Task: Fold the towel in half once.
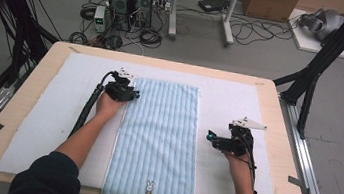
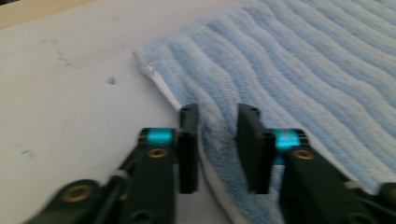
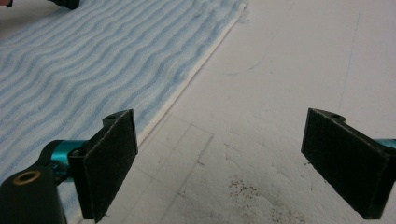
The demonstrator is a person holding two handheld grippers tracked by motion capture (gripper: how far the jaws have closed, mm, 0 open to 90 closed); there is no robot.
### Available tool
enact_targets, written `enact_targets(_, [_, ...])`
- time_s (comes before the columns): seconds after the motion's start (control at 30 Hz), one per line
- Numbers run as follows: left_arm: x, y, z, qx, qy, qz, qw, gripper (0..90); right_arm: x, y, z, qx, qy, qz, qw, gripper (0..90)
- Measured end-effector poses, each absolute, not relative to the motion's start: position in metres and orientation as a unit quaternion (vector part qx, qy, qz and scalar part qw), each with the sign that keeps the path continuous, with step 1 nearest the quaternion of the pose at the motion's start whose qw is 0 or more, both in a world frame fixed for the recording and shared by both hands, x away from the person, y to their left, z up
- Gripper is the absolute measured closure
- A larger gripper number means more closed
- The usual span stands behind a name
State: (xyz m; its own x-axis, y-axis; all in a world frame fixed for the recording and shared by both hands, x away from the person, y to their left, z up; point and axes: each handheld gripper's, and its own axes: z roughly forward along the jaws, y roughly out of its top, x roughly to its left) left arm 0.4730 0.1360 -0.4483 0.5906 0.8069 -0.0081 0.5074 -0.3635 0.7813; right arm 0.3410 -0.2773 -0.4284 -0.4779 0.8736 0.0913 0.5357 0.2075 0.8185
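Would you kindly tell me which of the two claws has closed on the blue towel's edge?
The left claw, pinching the towel at its far-left edge; the right claw stands wide open over the white mat beside it.

Left gripper (image 2: 217,140) jaws pinched nearly together, forearm stretched forward, right gripper (image 3: 224,158) jaws spread wide, held low

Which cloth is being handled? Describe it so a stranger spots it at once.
On the pale wooden table lies a white foam mat, and down its middle runs a long light-blue ribbed towel. It alone bears a small embroidered rabbit at the near end; the left tongs pinch its far left edge.
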Motion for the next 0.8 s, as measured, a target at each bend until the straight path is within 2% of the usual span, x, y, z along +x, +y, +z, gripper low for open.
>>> enact_targets(0.03, [0.472, 0.135, -0.448, 0.803, 0.409, 0.197, 0.386, 82.9, 0.342, -0.277, -0.429, 0.469, 0.75, 0.419, 0.203, 9.8])
enact_targets(0.1, [0.473, 0.135, -0.448, 0.801, 0.411, 0.192, 0.389, 84.7, 0.342, -0.276, -0.429, 0.47, 0.751, 0.418, 0.201, 9.8])
enact_targets(0.37, [0.476, 0.143, -0.45, 0.783, 0.435, 0.154, 0.417, 85.8, 0.352, -0.263, -0.426, 0.469, 0.75, 0.422, 0.199, 9.8])
enact_targets(0.63, [0.479, 0.15, -0.452, 0.761, 0.467, 0.118, 0.436, 85.7, 0.402, -0.237, -0.423, 0.47, 0.774, 0.395, 0.156, 9.8])
enact_targets(0.7, [0.479, 0.15, -0.452, 0.759, 0.47, 0.115, 0.436, 85.5, 0.415, -0.234, -0.424, 0.479, 0.77, 0.39, 0.16, 9.9])
enact_targets(0.73, [0.479, 0.151, -0.452, 0.758, 0.472, 0.113, 0.437, 85.4, 0.422, -0.234, -0.425, 0.489, 0.765, 0.386, 0.162, 10.6])
enact_targets(0.8, [0.48, 0.152, -0.452, 0.755, 0.475, 0.108, 0.439, 85.1, 0.432, -0.233, -0.427, 0.502, 0.76, 0.383, 0.154, 21.0])
